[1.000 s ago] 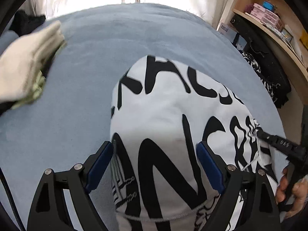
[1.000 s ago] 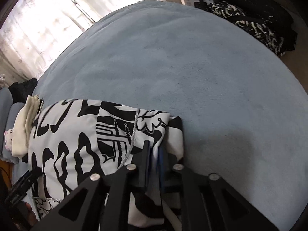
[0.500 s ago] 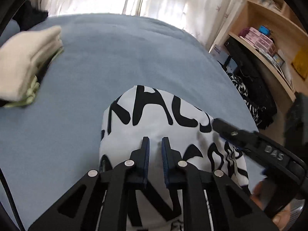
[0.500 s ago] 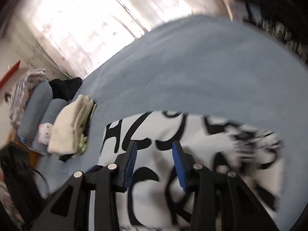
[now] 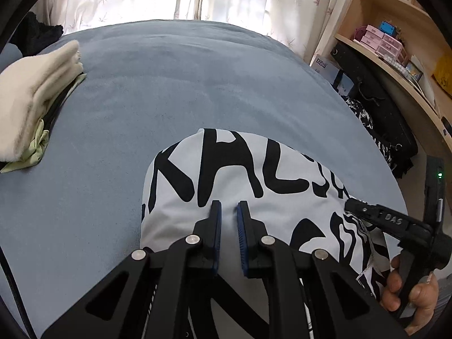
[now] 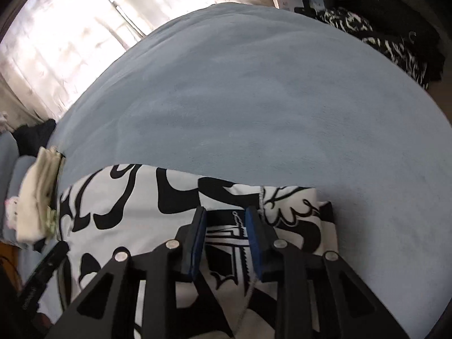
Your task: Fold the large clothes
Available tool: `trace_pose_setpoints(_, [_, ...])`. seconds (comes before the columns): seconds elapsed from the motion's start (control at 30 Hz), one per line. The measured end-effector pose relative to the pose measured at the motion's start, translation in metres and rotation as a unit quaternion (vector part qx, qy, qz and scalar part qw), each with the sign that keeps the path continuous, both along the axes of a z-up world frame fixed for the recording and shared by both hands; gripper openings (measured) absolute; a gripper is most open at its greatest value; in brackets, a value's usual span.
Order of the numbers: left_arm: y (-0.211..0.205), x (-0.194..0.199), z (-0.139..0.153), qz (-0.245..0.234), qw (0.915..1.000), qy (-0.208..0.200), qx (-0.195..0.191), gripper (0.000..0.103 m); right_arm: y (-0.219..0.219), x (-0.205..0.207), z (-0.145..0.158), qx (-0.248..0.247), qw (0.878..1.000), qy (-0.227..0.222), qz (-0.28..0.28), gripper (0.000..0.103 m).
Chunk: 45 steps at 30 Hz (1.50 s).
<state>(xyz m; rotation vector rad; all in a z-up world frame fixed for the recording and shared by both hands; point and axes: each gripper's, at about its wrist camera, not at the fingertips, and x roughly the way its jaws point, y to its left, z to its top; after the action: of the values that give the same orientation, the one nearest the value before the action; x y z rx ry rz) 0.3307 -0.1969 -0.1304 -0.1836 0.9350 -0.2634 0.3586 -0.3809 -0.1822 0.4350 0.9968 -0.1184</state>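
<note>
Both grippers hung over the garment, which lay part-folded on the near edge of the bed. Our left gripper had its jaws nearly closed, a narrow gap between the blue pads and nothing in them; our right gripper stood somewhat wider and was likewise empty, though we could not tell whether either touched the cloth. We judged the garment's long axis to run side to side across us, its rounded folded edge pointing away toward the window. It lay directly ahead of and below both tools (the left over its middle, the right nearer its right end, by the stitched seam). For that end, we judged the right gripper nearer
</note>
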Motion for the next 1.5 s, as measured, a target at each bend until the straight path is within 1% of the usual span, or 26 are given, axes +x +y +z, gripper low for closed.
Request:
trace_pose_setpoints(0.03, [0.000, 0.000, 0.000, 0.000, 1.0000, -0.001, 0.003, 0.011, 0.002, -0.002, 0.001, -0.010, 1.000, 0.003, -0.004, 0.028])
trace_pose_setpoints(0.1, [-0.001, 0.000, 0.003, 0.000, 0.9999, -0.006, 0.015, 0.011, 0.003, -0.009, 0.005, -0.010, 1.000, 0.003, 0.002, 0.030])
trace_pose_setpoints(0.2, [-0.005, -0.012, 0.015, 0.002, 0.9988, -0.022, 0.043, 0.011, 0.003, -0.022, 0.019, 0.007, 1.000, -0.011, 0.018, 0.030])
trace_pose_setpoints(0.23, [-0.005, -0.017, 0.019, 0.003, 0.9988, -0.023, 0.044, 0.011, 0.010, -0.033, 0.027, 0.010, 0.999, -0.022, 0.029, 0.030])
trace_pose_setpoints(0.3, [-0.001, -0.032, 0.028, 0.005, 0.9993, -0.021, 0.029, 0.011, 0.019, -0.053, 0.036, 0.011, 0.998, -0.034, 0.051, 0.030])
trace_pose_setpoints(0.33, [0.001, -0.041, 0.032, 0.001, 0.9997, -0.018, 0.015, 0.011, 0.027, -0.055, 0.039, 0.014, 0.997, -0.037, 0.061, 0.030])
trace_pose_setpoints(0.4, [0.003, -0.060, 0.036, -0.009, 0.9999, -0.012, 0.004, 0.011, 0.041, -0.074, 0.040, 0.022, 0.995, -0.039, 0.087, 0.030])
trace_pose_setpoints(0.5, [-0.002, -0.093, 0.038, -0.033, 0.9994, -0.010, 0.006, 0.011, 0.058, -0.105, 0.036, 0.021, 0.992, -0.035, 0.116, 0.030])
trace_pose_setpoints(0.6, [-0.005, -0.123, 0.034, -0.053, 0.9986, 0.000, 0.007, 0.011, 0.066, -0.127, 0.033, 0.024, 0.991, -0.030, 0.129, 0.030])
trace_pose_setpoints(0.67, [-0.006, -0.141, 0.030, -0.062, 0.9980, 0.000, 0.014, 0.011, 0.069, -0.140, 0.027, 0.018, 0.991, -0.026, 0.128, 0.030])
trace_pose_setpoints(0.77, [-0.003, -0.154, 0.021, -0.062, 0.9977, -0.002, 0.028, 0.012, 0.066, -0.159, 0.020, 0.008, 0.993, -0.024, 0.117, 0.030])
trace_pose_setpoints(0.9, [0.009, -0.161, 0.016, -0.048, 0.9987, -0.001, 0.019, 0.012, 0.045, -0.182, 0.022, 0.004, 0.995, -0.036, 0.091, 0.027])
trace_pose_setpoints(0.93, [0.012, -0.162, 0.014, -0.043, 0.9989, 0.003, 0.018, 0.015, 0.040, -0.186, 0.023, 0.011, 0.995, -0.038, 0.089, 0.027])
trace_pose_setpoints(0.97, [0.014, -0.162, 0.013, -0.037, 0.9991, 0.004, 0.018, 0.022, 0.035, -0.190, 0.024, 0.019, 0.995, -0.038, 0.085, 0.027])
trace_pose_setpoints(1.0, [0.017, -0.162, 0.013, -0.029, 0.9994, 0.004, 0.021, 0.026, 0.033, -0.193, 0.024, 0.026, 0.996, -0.036, 0.081, 0.027])
trace_pose_setpoints(1.03, [0.019, -0.163, 0.013, -0.020, 0.9995, 0.005, 0.023, 0.034, 0.032, -0.195, 0.024, 0.028, 0.996, -0.035, 0.078, 0.027])
trace_pose_setpoints(1.07, [0.021, -0.162, 0.012, -0.015, 0.9996, 0.007, 0.023, 0.038, 0.032, -0.196, 0.023, 0.028, 0.996, -0.033, 0.074, 0.027])
trace_pose_setpoints(1.17, [0.026, -0.162, 0.012, -0.008, 0.9998, 0.017, 0.011, 0.039, 0.034, -0.199, 0.022, 0.027, 0.997, -0.029, 0.064, 0.029])
trace_pose_setpoints(1.3, [0.024, -0.162, 0.014, -0.007, 0.9996, 0.024, 0.014, 0.040, 0.038, -0.202, 0.023, 0.025, 0.998, -0.028, 0.053, 0.030])
trace_pose_setpoints(1.4, [0.023, -0.166, 0.015, -0.006, 0.9994, 0.031, 0.013, 0.047, 0.039, -0.205, 0.024, 0.024, 0.998, -0.021, 0.045, 0.030])
trace_pose_setpoints(1.5, [0.021, -0.170, 0.017, -0.010, 0.9992, 0.037, 0.013, 0.049, 0.042, -0.209, 0.025, 0.023, 0.999, -0.015, 0.038, 0.030])
